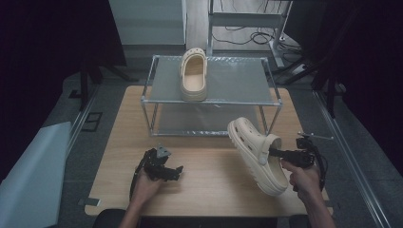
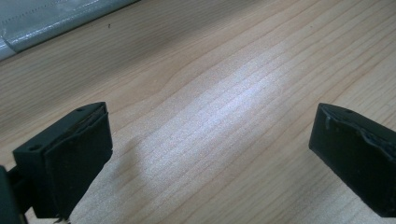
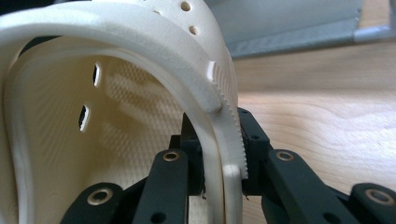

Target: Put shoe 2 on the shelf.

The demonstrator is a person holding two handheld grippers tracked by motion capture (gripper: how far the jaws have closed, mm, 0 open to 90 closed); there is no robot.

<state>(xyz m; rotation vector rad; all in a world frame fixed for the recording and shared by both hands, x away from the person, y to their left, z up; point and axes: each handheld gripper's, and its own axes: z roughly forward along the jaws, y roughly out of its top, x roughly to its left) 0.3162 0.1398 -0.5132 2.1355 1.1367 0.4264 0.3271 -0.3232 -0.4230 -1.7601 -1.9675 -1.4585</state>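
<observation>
Clog [image 3: 116, 116] rim pinched by right tongs [image 3: 223, 163], toe cropped | left tongs [image 2: 210, 154] spread

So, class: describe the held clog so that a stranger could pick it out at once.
Start at the metal rack on the wooden table. In front of its right end, the right gripper clamps a cream clog by its side wall, tilted. Its twin lies flat atop the rack.

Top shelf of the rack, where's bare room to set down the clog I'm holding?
The top shelf is bare right of the clog on the shelf, out to the rack's right rail. A narrower strip lies left. The held clog hangs from the right gripper.
</observation>
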